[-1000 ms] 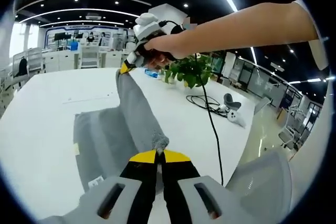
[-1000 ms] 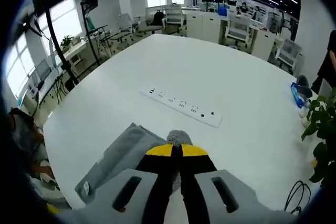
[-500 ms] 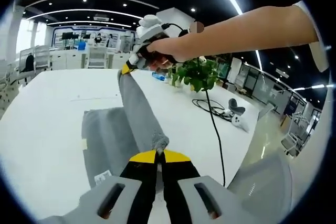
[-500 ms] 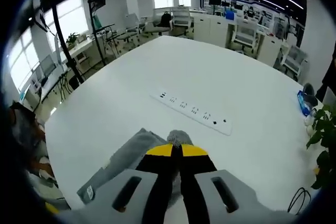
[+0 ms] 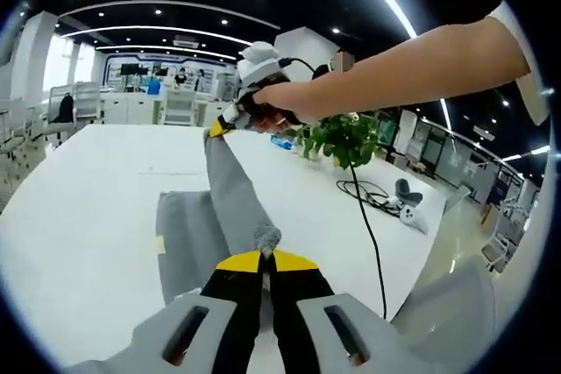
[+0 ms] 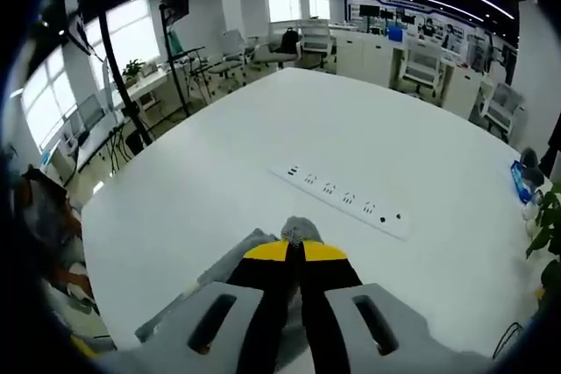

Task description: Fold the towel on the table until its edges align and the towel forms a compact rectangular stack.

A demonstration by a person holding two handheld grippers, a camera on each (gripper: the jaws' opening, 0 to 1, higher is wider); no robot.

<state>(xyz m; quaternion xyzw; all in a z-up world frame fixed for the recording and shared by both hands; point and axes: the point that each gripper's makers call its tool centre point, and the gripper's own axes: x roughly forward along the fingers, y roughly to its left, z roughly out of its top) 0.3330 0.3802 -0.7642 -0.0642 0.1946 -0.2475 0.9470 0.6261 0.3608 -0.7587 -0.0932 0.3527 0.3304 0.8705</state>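
A grey towel (image 5: 230,203) is stretched in the air between both grippers, with its lower part hanging down to the white table (image 5: 79,208). My left gripper (image 5: 266,257) is shut on one corner of it, close to the camera. The right gripper (image 5: 217,126), held by a person's hand, is shut on the far corner, up and ahead. In the right gripper view my right gripper (image 6: 293,250) pinches a tuft of the towel (image 6: 299,229), and more grey cloth hangs below at the left.
A white power strip (image 6: 349,204) lies on the table ahead in the right gripper view. A potted plant (image 5: 346,137), a black cable (image 5: 368,216) and a white controller (image 5: 410,210) sit toward the table's right side. Office desks and chairs stand beyond.
Both grippers have risen with the towel, so less of it lies on the table. The stretched edge stays taut between them.
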